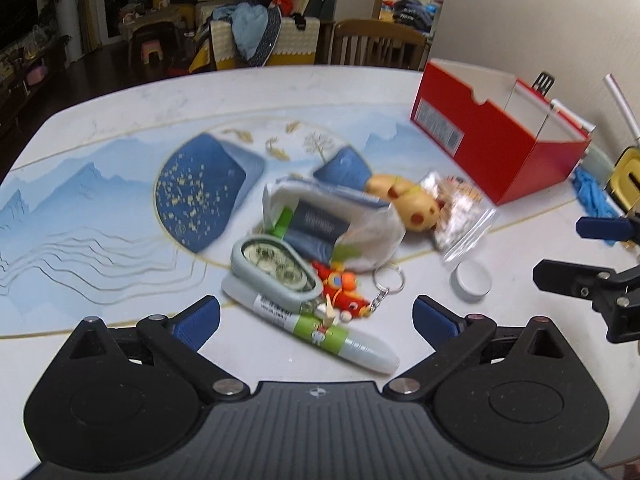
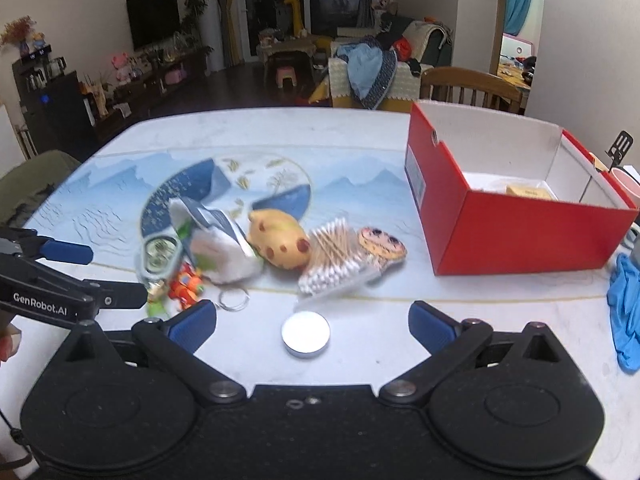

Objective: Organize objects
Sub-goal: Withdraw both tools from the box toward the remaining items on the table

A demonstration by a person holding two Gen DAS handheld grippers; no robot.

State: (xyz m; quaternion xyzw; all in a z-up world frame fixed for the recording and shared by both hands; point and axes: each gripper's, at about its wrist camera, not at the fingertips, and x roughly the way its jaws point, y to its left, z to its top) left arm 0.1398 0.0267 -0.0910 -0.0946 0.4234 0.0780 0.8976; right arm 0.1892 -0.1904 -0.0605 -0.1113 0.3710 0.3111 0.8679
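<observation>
A pile of small objects lies mid-table: a green and white marker (image 1: pixel 320 330), a grey oval case (image 1: pixel 276 270), a red toy keychain (image 1: pixel 344 292), a white pouch (image 1: pixel 332 224), a yellow spotted toy (image 2: pixel 280 244), a bag of cotton swabs (image 2: pixel 332 260) and a tealight candle (image 2: pixel 306 334). My left gripper (image 1: pixel 316 316) is open just above the marker. My right gripper (image 2: pixel 312 324) is open around the candle without touching it. A red box (image 2: pixel 508 216) stands open at the right, with a few items inside.
Blue gloves (image 2: pixel 626 312) lie at the right table edge beside the box. A wooden chair (image 2: pixel 468 88) stands behind the table. The table (image 1: pixel 100 220) has a blue mountain pattern. A pink cup (image 2: pixel 626 186) stands behind the box.
</observation>
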